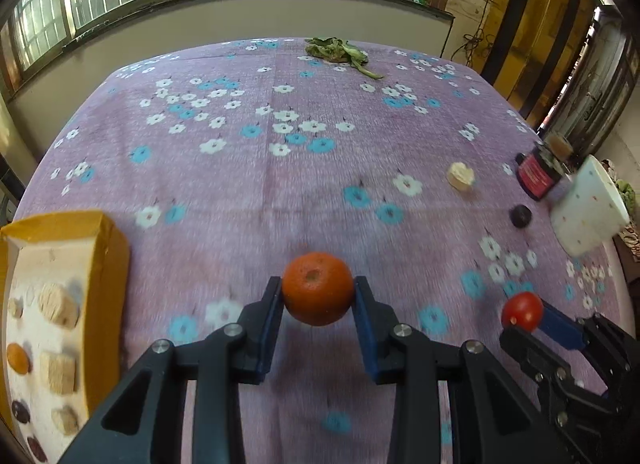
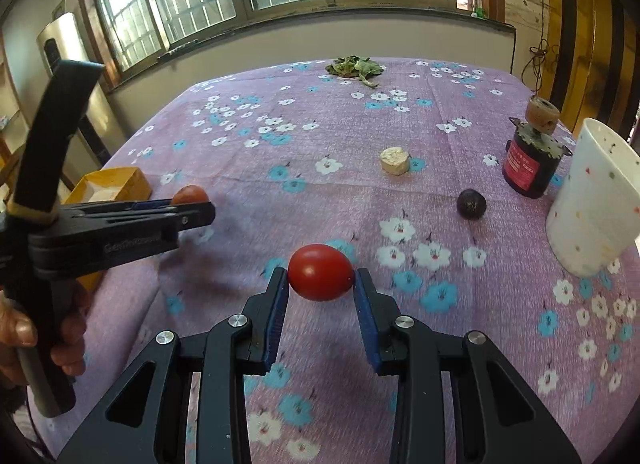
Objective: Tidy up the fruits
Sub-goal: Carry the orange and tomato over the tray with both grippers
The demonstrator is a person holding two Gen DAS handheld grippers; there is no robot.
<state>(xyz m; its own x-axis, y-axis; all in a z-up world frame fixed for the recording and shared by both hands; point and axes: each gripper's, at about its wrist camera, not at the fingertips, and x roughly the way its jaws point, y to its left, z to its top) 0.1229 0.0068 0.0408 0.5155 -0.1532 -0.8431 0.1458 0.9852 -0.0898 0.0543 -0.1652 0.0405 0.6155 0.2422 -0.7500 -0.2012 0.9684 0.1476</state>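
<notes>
Showing only leftward: tray's (image 1: 108, 248) sorted fruit.

- yellow box (image 1: 108, 264) is cut off by the left wrist view's left edge
- white cup (image 2: 592, 200) runs past the right edge
- orange fruit (image 2: 190, 195) mostly hidden behind the left gripper (image 2: 200, 210)
- red jar label (image 2: 520, 168) too small to read, possibly text

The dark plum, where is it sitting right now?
In the right wrist view the dark plum lies on the tablecloth at right, between the white cup and the pale round chunk.
</notes>
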